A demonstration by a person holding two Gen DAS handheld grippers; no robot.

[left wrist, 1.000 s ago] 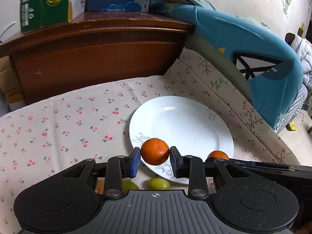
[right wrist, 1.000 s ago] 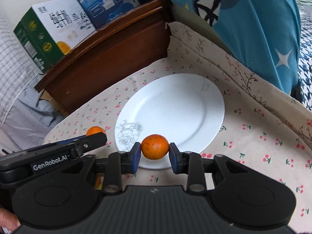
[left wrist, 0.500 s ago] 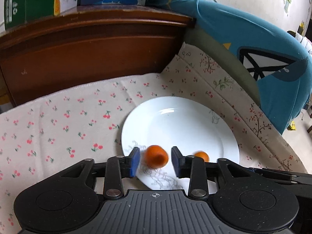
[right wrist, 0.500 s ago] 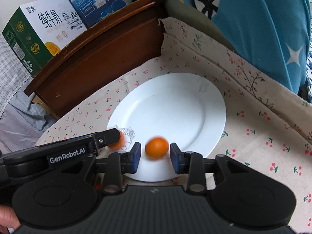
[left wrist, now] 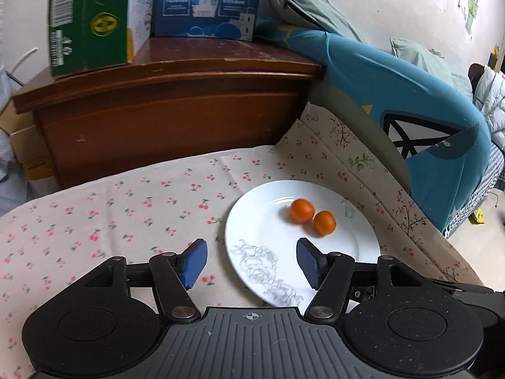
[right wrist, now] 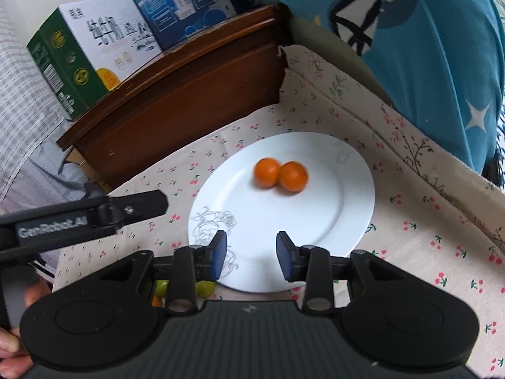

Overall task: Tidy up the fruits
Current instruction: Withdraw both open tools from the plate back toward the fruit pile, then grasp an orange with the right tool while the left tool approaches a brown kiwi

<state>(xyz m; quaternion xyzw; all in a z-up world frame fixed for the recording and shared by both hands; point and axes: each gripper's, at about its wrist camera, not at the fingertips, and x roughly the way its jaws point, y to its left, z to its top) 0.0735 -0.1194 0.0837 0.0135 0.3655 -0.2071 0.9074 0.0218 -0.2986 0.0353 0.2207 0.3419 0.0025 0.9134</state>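
Left wrist view: two tangerines [left wrist: 312, 216] sit touching on the white plate [left wrist: 366, 240], likely still rolling, blurred. Left tongs [left wrist: 251, 262] are opening, empty; right tongs [right wrist: 251, 254] are opening slightly, nothing between. Green fruits [right wrist: 205, 288] wait beside the plate.

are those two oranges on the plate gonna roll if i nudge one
Probably: both oranges are round and look blurred, so perhaps unsettled. They sit side by side, apparently touching, so nudging one likely shifts both. The plate is smooth; its raised rim may contain them.
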